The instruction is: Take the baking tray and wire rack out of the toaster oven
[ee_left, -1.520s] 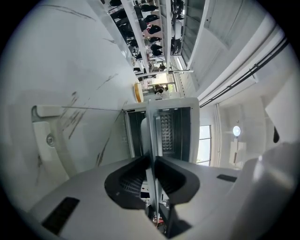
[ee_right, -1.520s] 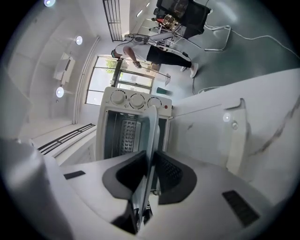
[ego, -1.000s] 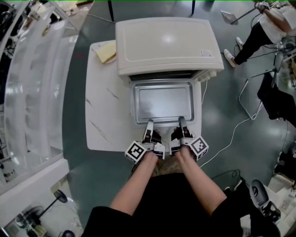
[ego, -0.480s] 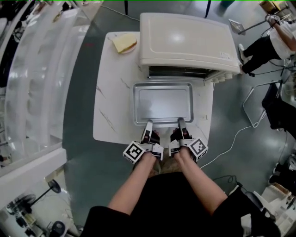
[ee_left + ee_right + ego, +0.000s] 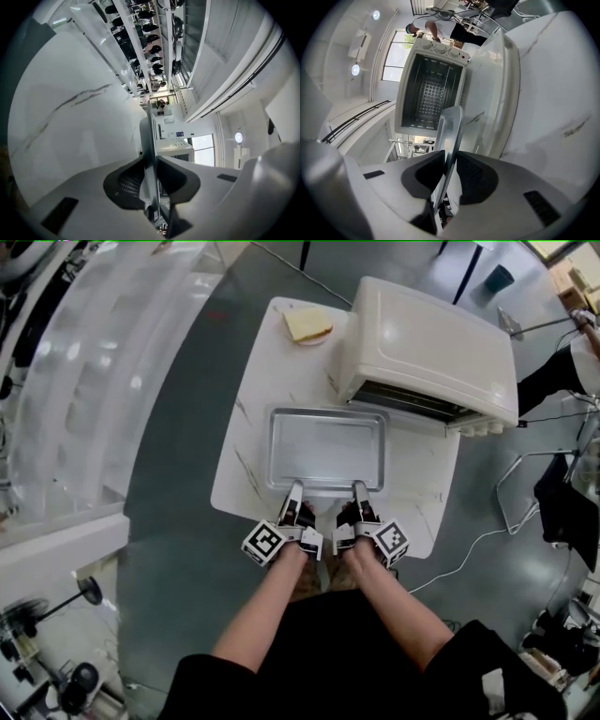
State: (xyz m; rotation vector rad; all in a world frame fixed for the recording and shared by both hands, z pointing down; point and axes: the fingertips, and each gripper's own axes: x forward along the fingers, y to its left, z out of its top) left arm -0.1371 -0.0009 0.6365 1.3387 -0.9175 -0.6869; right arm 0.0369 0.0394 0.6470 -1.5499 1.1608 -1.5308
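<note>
A shiny rectangular baking tray (image 5: 326,448) is out of the cream toaster oven (image 5: 431,343) and over the white marble table (image 5: 246,465). Both grippers hold its near rim. My left gripper (image 5: 294,487) is shut on the rim's left part, which shows edge-on as a thin metal strip (image 5: 151,136) between the pads. My right gripper (image 5: 358,487) is shut on the right part (image 5: 451,126). The right gripper view looks into the open oven (image 5: 431,89). A meshed panel shows deep inside; I cannot tell whether it is the wire rack.
A slice of bread (image 5: 307,324) lies on the table's far corner, left of the oven. The oven's glass door (image 5: 506,93) hangs open toward me. Grey floor surrounds the table, with a cable (image 5: 469,540) at the right and a person (image 5: 562,371) standing beyond.
The tray has come away from the oven mouth and now sits to the oven's left, over the table. Both grippers travelled with it, keeping their hold on its near rim.
</note>
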